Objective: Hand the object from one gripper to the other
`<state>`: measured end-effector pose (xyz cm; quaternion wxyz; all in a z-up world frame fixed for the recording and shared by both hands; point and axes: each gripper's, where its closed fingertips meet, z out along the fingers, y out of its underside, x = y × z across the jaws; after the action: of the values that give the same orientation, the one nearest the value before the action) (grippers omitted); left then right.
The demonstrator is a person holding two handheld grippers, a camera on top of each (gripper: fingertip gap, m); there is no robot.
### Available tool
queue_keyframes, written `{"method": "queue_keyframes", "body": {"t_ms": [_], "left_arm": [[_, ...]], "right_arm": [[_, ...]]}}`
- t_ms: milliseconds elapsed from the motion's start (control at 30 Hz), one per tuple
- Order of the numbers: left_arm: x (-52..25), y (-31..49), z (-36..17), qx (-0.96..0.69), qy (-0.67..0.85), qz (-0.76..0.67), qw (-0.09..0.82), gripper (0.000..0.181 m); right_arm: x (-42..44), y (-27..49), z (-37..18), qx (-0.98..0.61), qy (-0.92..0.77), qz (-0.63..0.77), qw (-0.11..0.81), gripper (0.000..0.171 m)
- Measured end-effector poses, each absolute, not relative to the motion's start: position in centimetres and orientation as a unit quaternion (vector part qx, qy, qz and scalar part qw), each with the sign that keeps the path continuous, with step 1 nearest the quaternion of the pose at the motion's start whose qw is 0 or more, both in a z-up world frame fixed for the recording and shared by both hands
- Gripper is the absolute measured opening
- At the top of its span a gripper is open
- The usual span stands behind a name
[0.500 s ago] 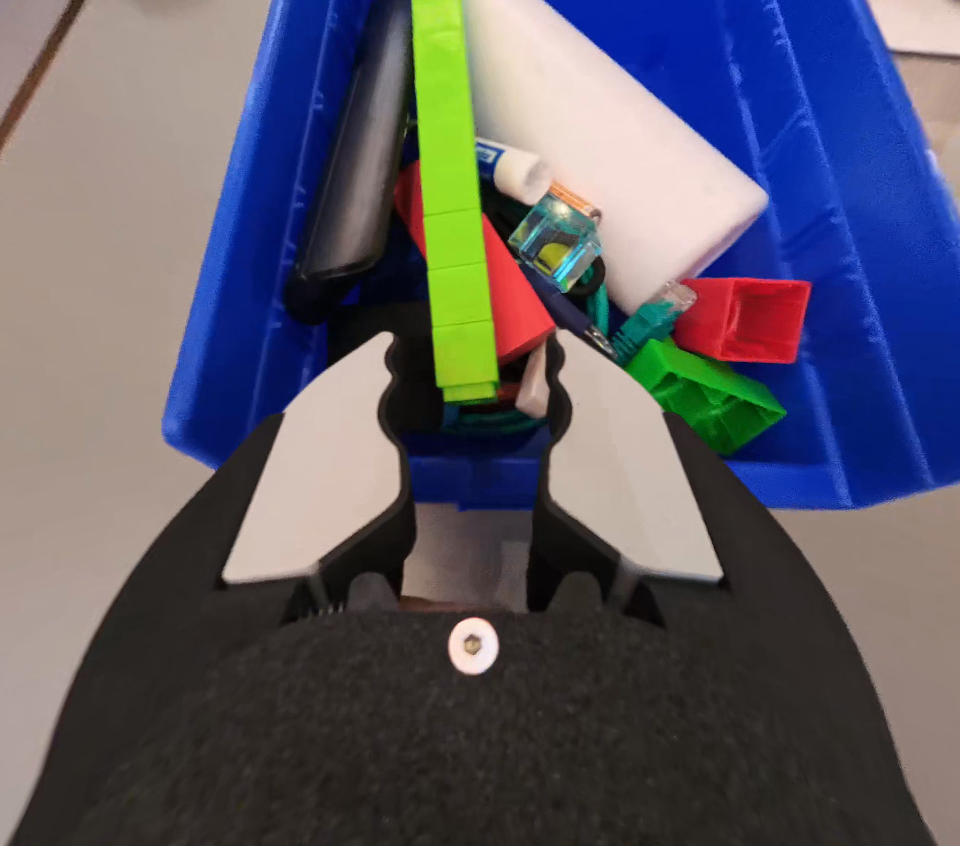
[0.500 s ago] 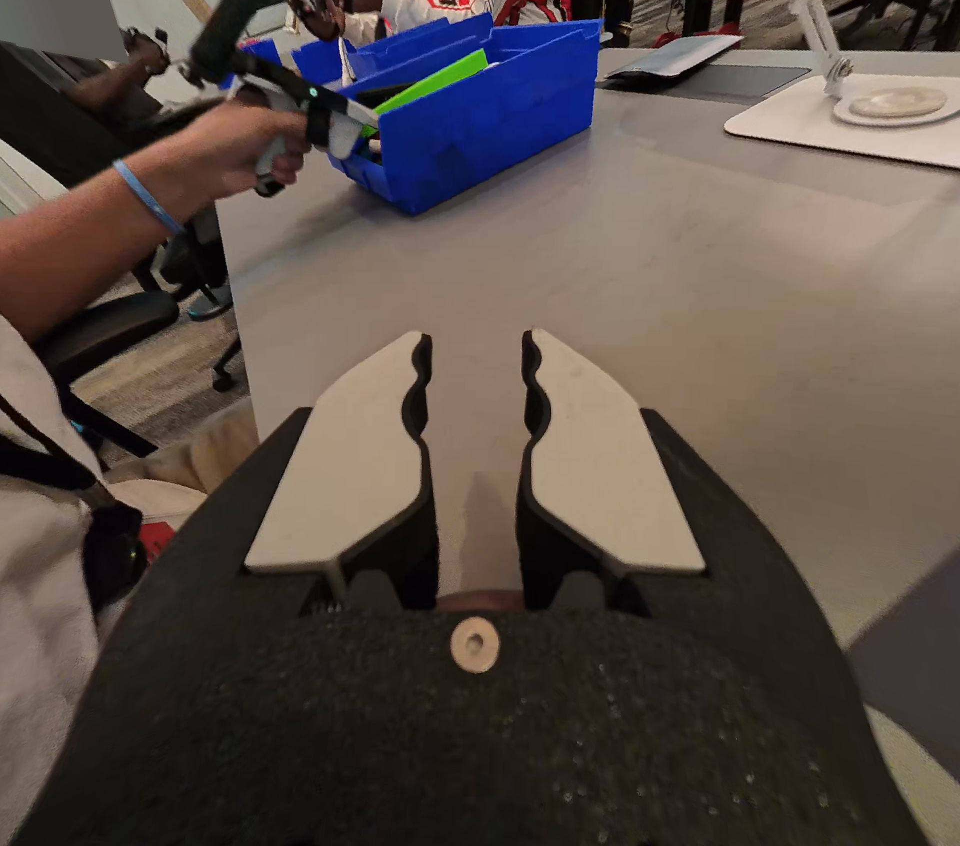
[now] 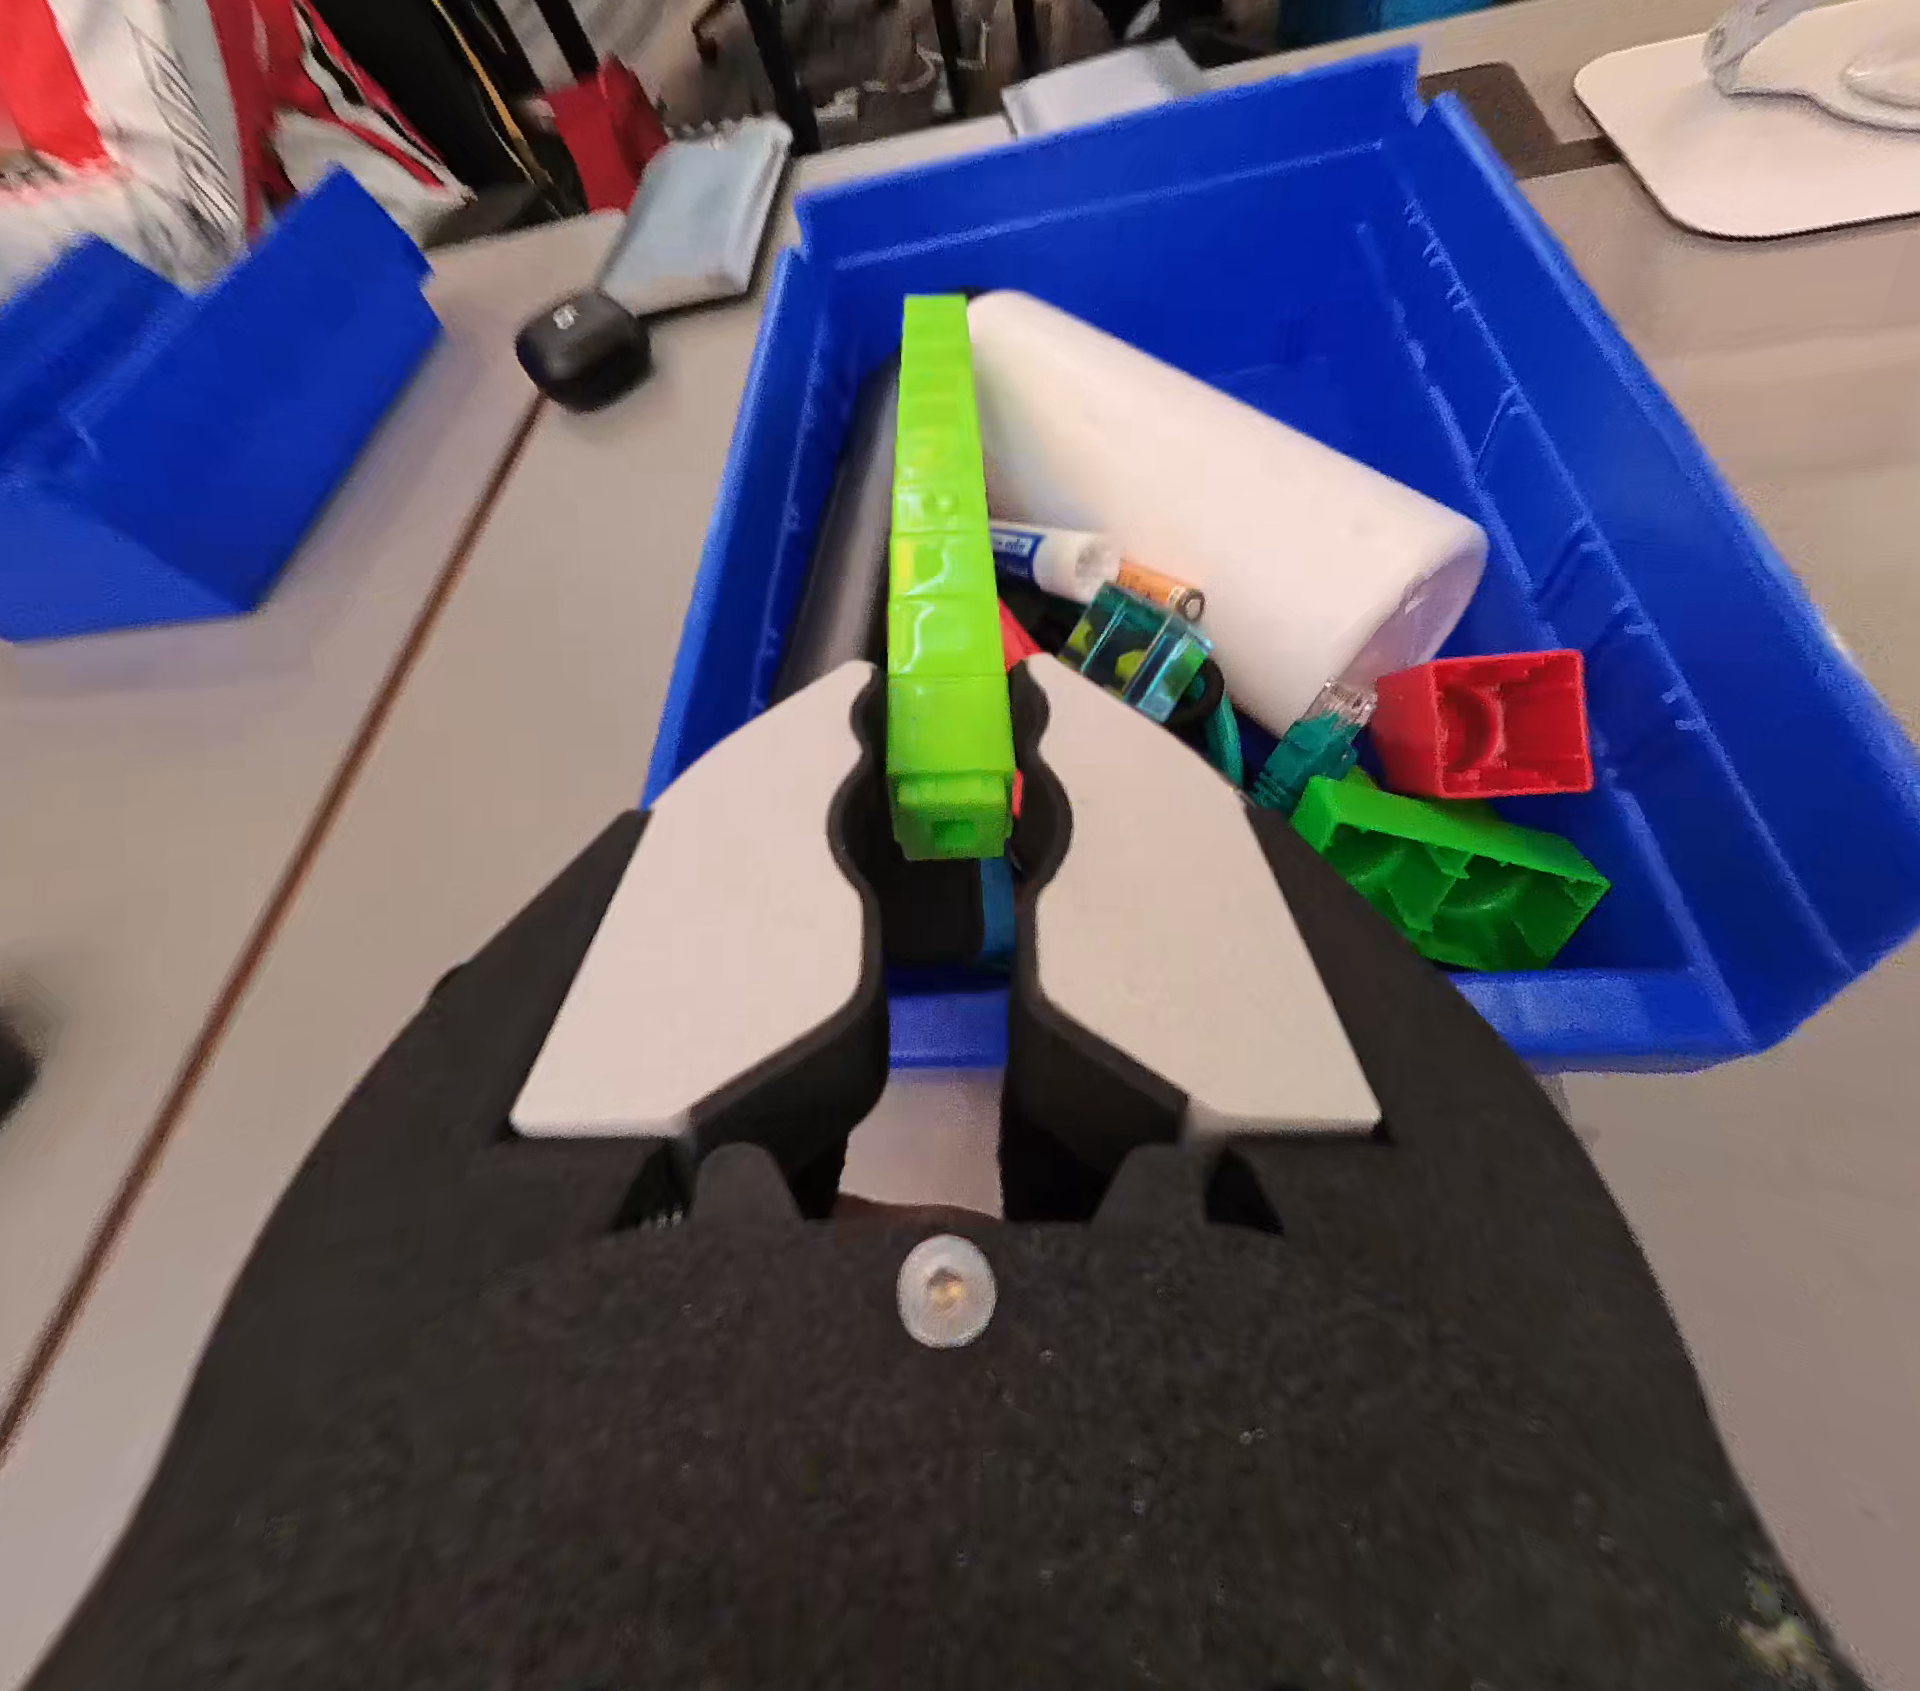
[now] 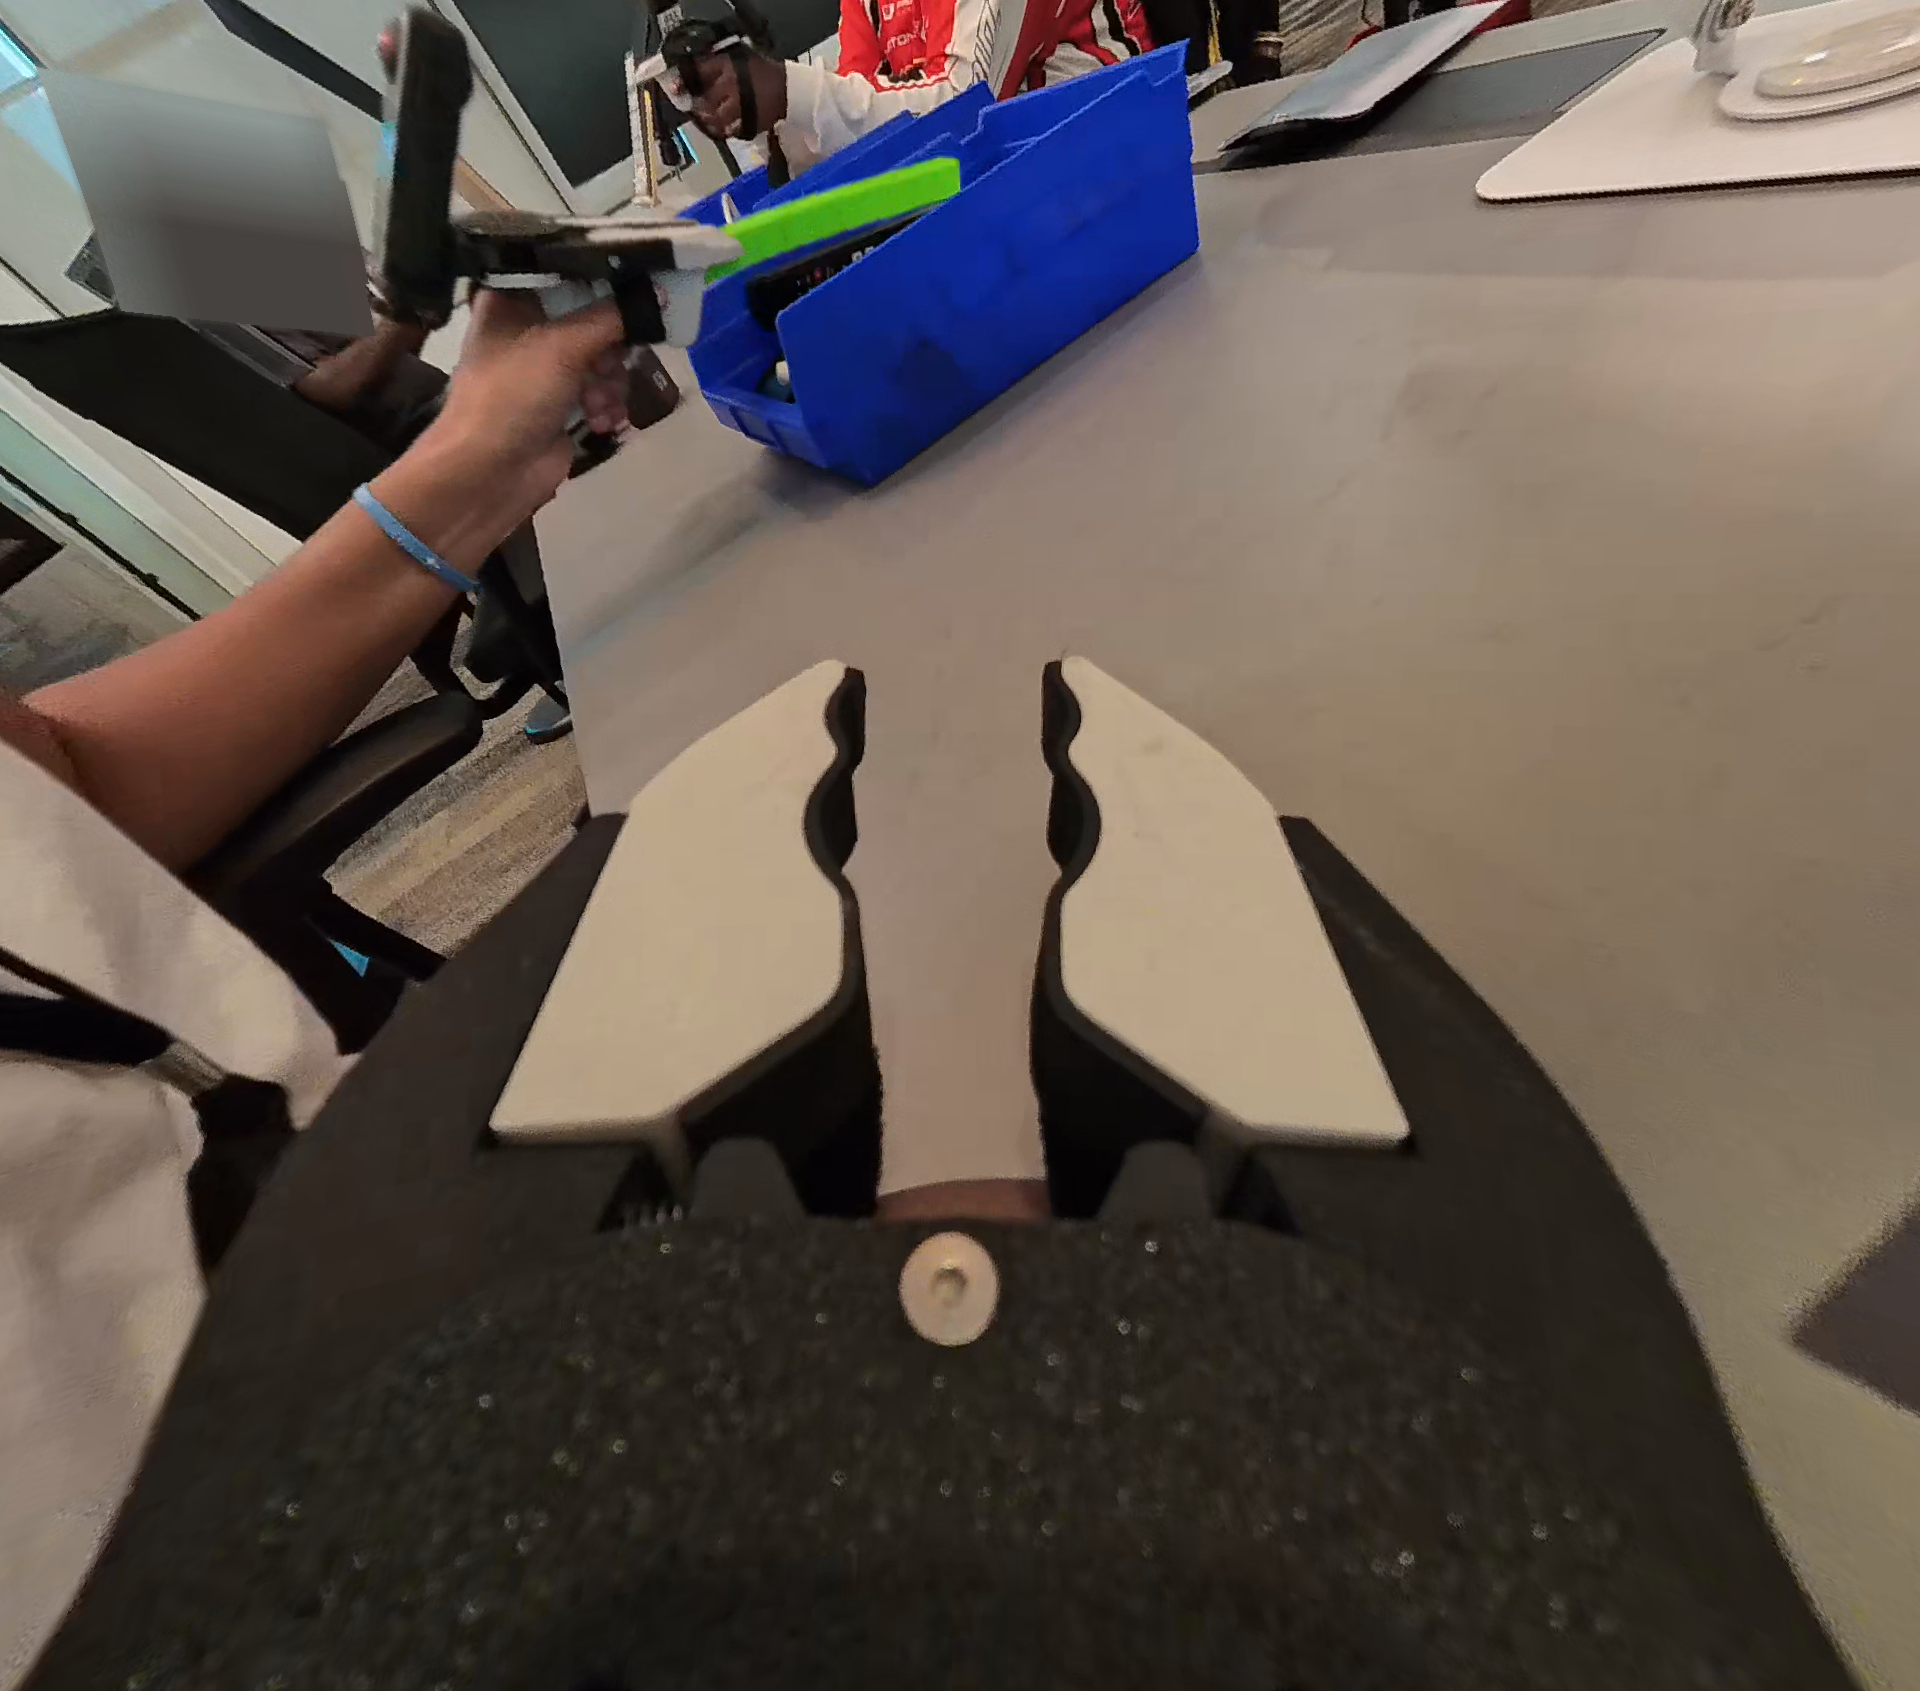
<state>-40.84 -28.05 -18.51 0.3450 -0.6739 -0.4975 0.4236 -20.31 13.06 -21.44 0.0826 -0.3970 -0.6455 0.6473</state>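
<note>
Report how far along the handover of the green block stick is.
Done: the left gripper has closed on the near end of the green block stick. In hand: the stick angles up over the blue bin. Left: the right gripper is open and empty over the table, apart from the stick; the transfer remains.

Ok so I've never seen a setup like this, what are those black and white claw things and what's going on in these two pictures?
Those are hand-held grippers, one in each of a person's hands, each carrying a camera that looks out along its two fingers. The left wrist view shows the left gripper shut on the near end of a lime green block stick, over a blue bin of mixed items: a white block, a red piece, a green piece. The right wrist view shows the right gripper, open and empty above the grey table. Farther off in it you see the hand holding the left gripper and stick.
</note>
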Motion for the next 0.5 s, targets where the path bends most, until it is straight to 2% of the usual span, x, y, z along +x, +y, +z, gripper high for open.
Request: {"method": "queue_keyframes", "body": {"t_ms": [333, 500], "left_arm": [[-37.5, -22.6, -9.0, -0.664, -0.363, 0.551, 0.351, 0.022], [-34.6, -18.8, -5.7, -0.658, -0.312, 0.567, 0.385, 0.022]], "right_arm": [[-20.2, 11.8, -21.8, -0.37, -0.682, 0.615, 0.139, 0.031], [-20.2, 10.5, -21.8, -0.341, -0.703, 0.601, 0.169, 0.031]]}}
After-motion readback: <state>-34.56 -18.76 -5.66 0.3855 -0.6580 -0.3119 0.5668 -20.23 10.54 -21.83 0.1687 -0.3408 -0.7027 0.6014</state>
